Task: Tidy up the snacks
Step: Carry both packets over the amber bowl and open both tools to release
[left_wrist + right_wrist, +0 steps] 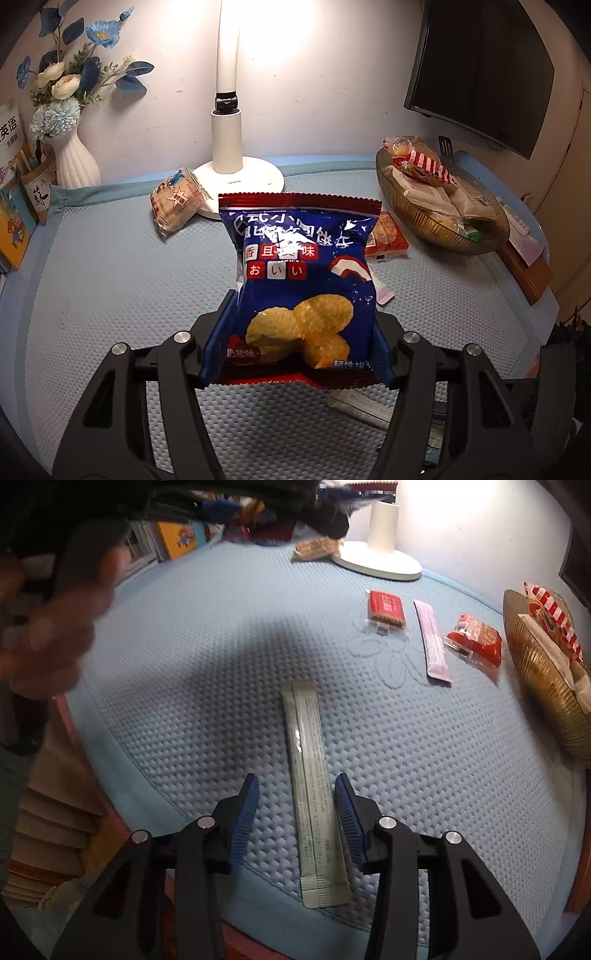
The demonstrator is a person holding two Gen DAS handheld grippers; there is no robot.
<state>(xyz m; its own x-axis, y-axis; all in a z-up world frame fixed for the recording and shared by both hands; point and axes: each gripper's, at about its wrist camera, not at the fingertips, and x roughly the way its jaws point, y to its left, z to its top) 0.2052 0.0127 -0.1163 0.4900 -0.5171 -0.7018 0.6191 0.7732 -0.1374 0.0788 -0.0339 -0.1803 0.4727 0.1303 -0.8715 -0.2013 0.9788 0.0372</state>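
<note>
Matting covers my bench — pale blue, dimpled, with a flower outline pressed into it. A plain wall rises behind, a dark screen hangs at the right, and a white lamp glares from the back edge beside a white vase of blue flowers and some books.

My left tool grips a blue biscuit bag, held up clear of the mat and blocking much of the view beyond. My right tool stands partly open over a long grey sachet, which lies flat between its blue pads untouched.

Further off lie a red packet, a pink stick and another red packet, near a golden basket already holding snacks. A tan cracker pack leans on the lamp's base — a blurred hand crowds the right view's left edge
</note>
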